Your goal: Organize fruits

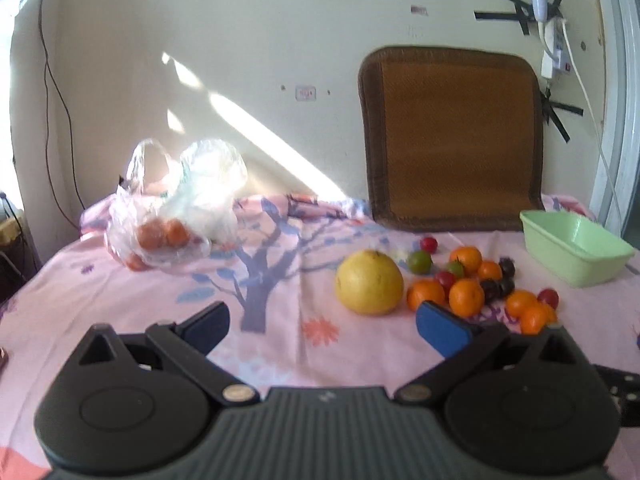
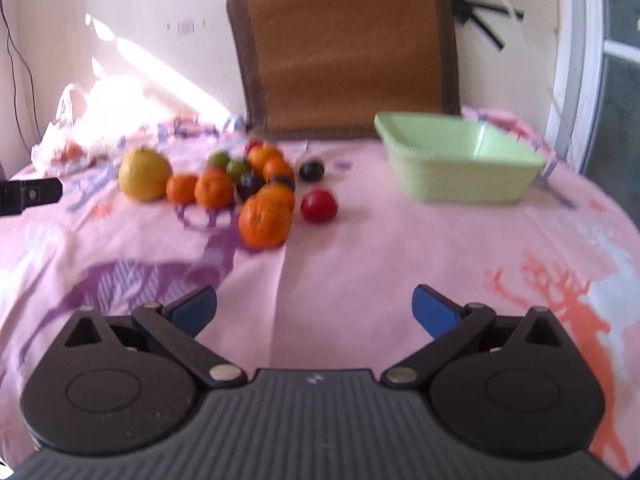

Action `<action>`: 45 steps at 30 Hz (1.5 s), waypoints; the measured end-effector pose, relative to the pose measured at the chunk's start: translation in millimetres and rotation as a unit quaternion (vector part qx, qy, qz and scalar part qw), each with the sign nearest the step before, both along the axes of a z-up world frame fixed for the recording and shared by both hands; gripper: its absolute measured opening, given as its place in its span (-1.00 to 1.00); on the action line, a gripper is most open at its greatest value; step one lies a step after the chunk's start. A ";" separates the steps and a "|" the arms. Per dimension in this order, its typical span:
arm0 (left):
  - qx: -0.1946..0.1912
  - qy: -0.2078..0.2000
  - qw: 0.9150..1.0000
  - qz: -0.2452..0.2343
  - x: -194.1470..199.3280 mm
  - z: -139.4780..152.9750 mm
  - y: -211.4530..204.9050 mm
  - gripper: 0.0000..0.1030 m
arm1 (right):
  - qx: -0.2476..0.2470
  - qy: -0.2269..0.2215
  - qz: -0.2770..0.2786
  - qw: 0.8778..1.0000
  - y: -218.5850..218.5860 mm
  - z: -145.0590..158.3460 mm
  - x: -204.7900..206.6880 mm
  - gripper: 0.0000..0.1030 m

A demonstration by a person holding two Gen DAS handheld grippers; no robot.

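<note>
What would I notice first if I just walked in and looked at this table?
Probably the big yellow fruit, at the left end of a heap of small oranges and red, green and dark fruits on the pink cloth. Next, the empty green tub to their right, in front of a brown mat.

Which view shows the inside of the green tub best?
The right wrist view: the tub sits nearly ahead, its whole rim and bare inside visible, though blurred. The left wrist view shows the tub sharper but off at the right edge, more side-on.
</note>
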State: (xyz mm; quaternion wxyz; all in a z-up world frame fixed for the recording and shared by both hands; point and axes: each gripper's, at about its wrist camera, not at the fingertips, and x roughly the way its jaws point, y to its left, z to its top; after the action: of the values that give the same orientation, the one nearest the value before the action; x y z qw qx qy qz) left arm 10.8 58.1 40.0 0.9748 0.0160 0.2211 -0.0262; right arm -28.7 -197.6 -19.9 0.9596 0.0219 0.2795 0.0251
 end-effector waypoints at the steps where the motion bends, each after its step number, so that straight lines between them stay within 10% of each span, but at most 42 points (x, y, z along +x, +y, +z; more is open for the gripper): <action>1: 0.011 -0.019 1.000 0.001 2.6 9.2 3.4 1.00 | -0.001 -0.019 -0.001 1.000 -1.9 8.4 -1.2 1.00; 9: 0.071 -0.153 0.986 -0.003 16.6 144.0 50.7 1.00 | -0.024 -0.201 0.060 0.977 -31.4 148.6 -3.8 1.00; 14: 0.055 -0.177 0.983 -0.001 12.1 207.3 74.6 1.00 | 0.029 -0.339 0.092 0.936 -54.3 245.9 -25.2 1.00; 17: 0.036 -0.132 0.990 -0.025 22.6 176.8 69.4 1.00 | 0.069 -0.348 0.103 0.929 -47.1 221.1 -23.2 1.00; 21: 0.003 -0.029 0.997 -0.070 49.8 95.0 50.6 0.92 | 0.086 -0.249 0.125 0.957 -5.5 143.2 9.7 0.75; 23: -0.021 0.017 0.996 -0.088 64.6 64.4 43.2 0.80 | 0.095 -0.197 0.155 0.964 20.3 109.4 23.3 0.43; 28: -0.089 0.082 0.985 -0.123 92.7 5.3 44.9 0.62 | 0.063 -0.111 0.222 0.967 80.4 54.6 75.9 0.30; 39: -0.157 0.166 0.958 -0.171 153.5 -42.7 43.3 0.62 | -0.050 -0.023 0.288 0.956 142.1 9.6 149.3 0.32; 45: -0.178 0.180 0.949 -0.190 145.4 -39.1 26.8 0.12 | -0.017 -0.006 0.267 0.963 138.1 4.4 151.7 0.28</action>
State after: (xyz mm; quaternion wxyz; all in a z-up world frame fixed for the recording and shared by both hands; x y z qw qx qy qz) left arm 156.2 84.9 0.9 0.8830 -0.1208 0.3771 -0.2520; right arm 123.0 -59.5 -15.5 0.9199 -0.0706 0.2696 0.2760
